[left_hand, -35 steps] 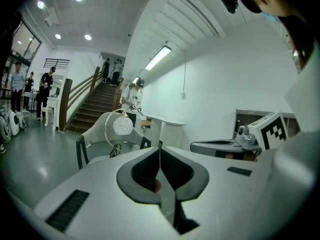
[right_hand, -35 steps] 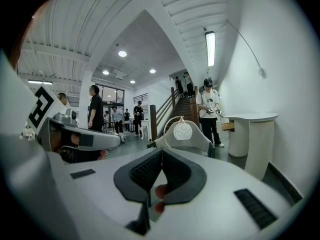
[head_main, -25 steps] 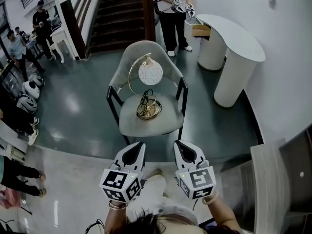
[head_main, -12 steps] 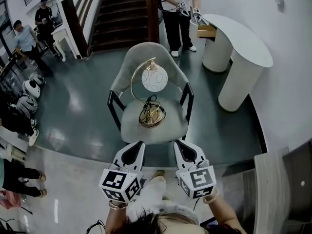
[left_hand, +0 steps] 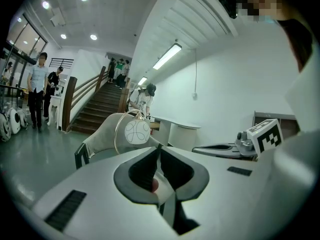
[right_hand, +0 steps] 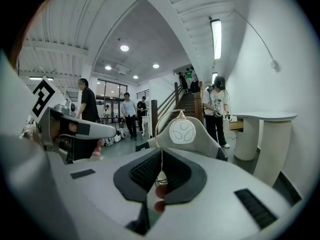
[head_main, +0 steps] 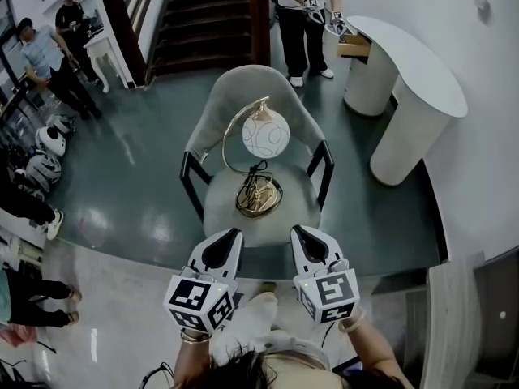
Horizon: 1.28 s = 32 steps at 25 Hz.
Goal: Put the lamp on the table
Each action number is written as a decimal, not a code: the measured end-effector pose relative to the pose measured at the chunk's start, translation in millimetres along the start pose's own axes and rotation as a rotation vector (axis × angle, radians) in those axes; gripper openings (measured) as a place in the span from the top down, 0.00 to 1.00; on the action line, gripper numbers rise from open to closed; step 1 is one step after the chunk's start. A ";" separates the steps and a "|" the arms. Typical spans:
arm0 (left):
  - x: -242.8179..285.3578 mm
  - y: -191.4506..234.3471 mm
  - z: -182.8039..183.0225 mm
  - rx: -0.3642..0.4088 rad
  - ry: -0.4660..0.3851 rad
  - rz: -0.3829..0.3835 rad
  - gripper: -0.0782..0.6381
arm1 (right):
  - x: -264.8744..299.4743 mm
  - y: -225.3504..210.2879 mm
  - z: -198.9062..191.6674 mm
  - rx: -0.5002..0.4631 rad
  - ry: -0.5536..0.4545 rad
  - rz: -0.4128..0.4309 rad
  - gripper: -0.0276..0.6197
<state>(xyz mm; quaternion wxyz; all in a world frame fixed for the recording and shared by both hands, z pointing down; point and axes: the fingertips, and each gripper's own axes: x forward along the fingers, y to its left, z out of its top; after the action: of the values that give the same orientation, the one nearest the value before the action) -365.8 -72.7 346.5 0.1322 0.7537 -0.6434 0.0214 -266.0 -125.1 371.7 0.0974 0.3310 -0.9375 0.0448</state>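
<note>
The lamp [head_main: 265, 136] stands on the chair [head_main: 235, 96] seat, ahead of your fingers [head_main: 220, 252] and untouched. Your left gripper [head_main: 230, 235] and right gripper [head_main: 301, 232] hover at the chair's front edge, both clenched empty.

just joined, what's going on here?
A person holds a two-jaw gripper in each hand, facing a grey upholstered armchair. The brass arc lamp with a white globe shade sits on its seat, untouched. The left gripper and right gripper are short of the chair, jaws shut and empty. The white rounded table stands to the right.
</note>
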 end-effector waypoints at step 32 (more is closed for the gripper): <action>91.6 96.8 24.1 -0.011 0.033 0.042 0.84 | 135.9 -51.3 -23.0 -0.059 0.081 -0.021 0.92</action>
<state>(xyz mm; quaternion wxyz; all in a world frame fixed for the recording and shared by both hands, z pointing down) -447.9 -179.7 358.5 0.1467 0.7388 -0.6569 0.0331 -333.7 -244.7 424.0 0.1453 0.3359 -0.9302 0.0292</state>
